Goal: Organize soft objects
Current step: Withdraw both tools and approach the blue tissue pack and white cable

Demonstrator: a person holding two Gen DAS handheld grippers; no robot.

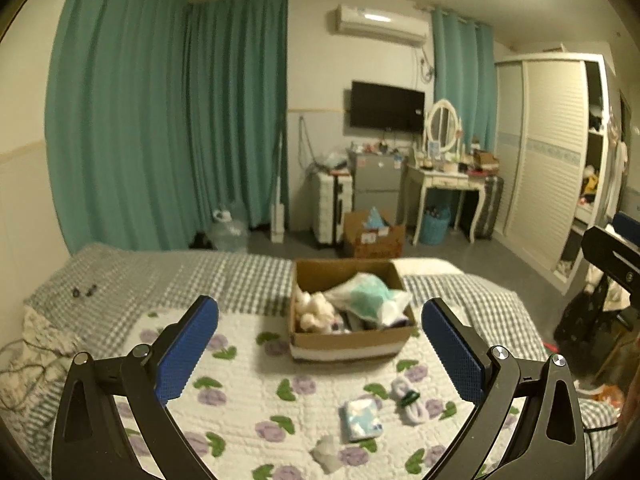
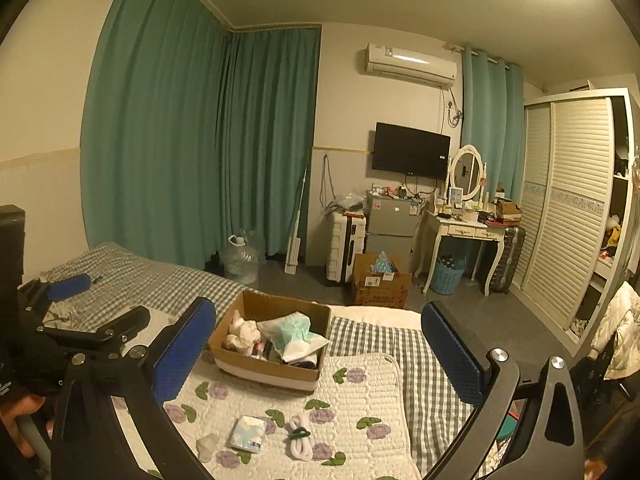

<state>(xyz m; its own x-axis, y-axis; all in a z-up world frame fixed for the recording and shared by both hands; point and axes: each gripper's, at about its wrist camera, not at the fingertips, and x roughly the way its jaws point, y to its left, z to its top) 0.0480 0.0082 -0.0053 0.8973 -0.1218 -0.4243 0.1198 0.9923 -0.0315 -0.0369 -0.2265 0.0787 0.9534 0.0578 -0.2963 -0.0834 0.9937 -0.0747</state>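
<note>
Left gripper (image 1: 320, 356): jaws apart, empty.
Right gripper (image 2: 318, 360): jaws apart, empty.
Box (image 1: 352, 342): mid-bed, filled.
Tissue pack (image 1: 361, 418): on quilt (image 1: 248, 400), beside socks (image 1: 410, 400).

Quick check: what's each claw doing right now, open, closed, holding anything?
Left claw: open, holding nothing.
Right claw: open wide, holding nothing.

The brown open-topped box (image 1: 352, 340) looks like matt corrugated cardboard, and the white flower-printed quilt (image 1: 248, 400) under it is soft stitched cloth with a bumpy surface. The small pale blue tissue packet (image 1: 361, 419) has a slightly glossy plastic wrap, while the grey-and-white checked bedsheet (image 1: 160, 280) is matt woven fabric.
</note>
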